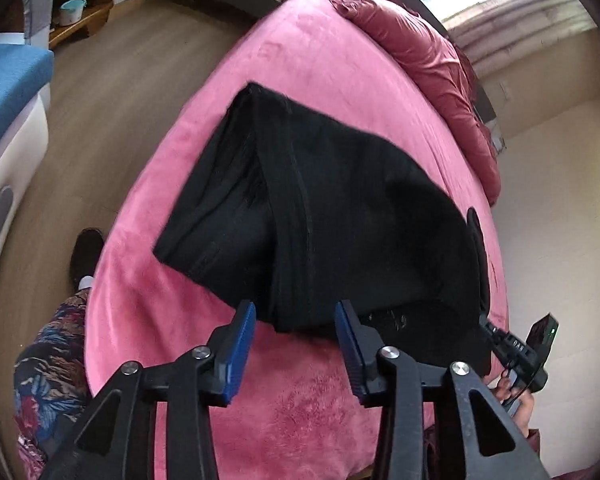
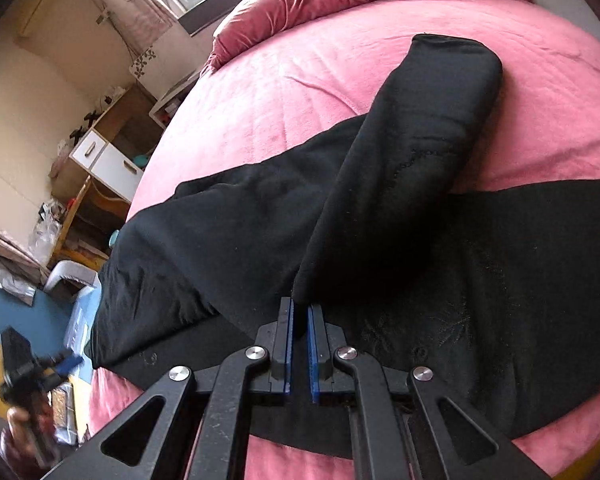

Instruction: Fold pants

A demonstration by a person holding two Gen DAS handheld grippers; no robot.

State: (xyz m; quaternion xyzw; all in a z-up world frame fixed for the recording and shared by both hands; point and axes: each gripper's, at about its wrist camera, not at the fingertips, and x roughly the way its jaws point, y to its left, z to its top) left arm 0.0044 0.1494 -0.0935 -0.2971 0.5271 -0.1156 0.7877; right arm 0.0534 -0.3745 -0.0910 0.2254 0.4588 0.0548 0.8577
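Pants, black and partly folded, lie on the pink bed. The left gripper has its jaws apart with nothing pinched, right at the near fold edge. The right gripper has its jaws clenched on a black flap of the pants. To fold well, it should probably lay that flap flat and straight on the pile, line up the edges, then let go slowly so nothing bunches.
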